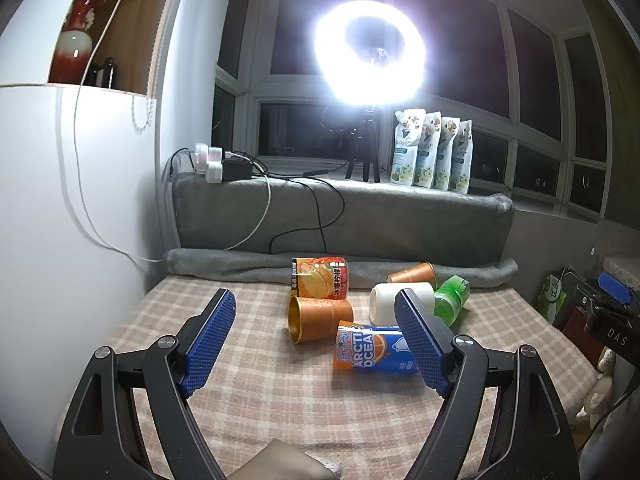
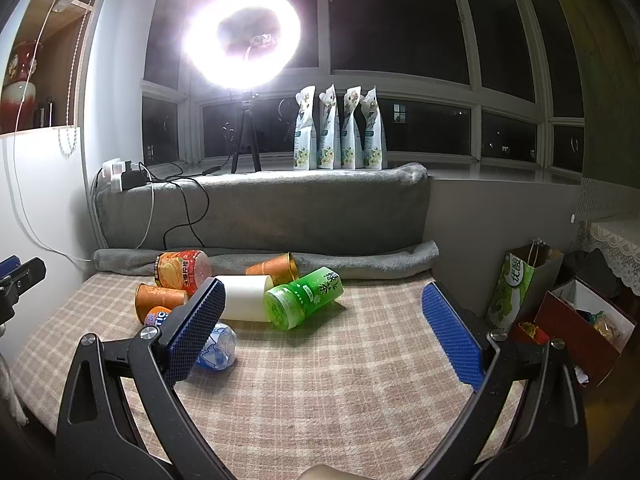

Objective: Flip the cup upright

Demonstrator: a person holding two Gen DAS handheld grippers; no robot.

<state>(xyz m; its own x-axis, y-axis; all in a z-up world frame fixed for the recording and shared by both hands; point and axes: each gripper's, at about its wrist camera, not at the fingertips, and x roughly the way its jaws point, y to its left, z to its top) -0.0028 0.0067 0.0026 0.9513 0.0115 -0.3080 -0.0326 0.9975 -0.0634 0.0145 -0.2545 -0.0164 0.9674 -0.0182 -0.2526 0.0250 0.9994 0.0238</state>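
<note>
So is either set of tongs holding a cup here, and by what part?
Nothing is held. The left tongs and right tongs are both open, short of the tipped cups.

Blue can [image 1: 374, 350] reads "ARCTIC OCEAN" — green bottle [image 2: 306, 296], "原味茶".

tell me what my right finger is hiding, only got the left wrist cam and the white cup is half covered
Observer: The white cup lies on its side, full length, with one end right beside the green cup. I cannot tell if they touch.
Operator: is the right claw holding anything
Observer: No. The right claw is open and grips nothing. It hangs over the checked cloth, short of the cups.
Operator: green one, which end faces that cam
Observer: An end that looks closed, with a green patterned face. It also lies on its side.
</note>
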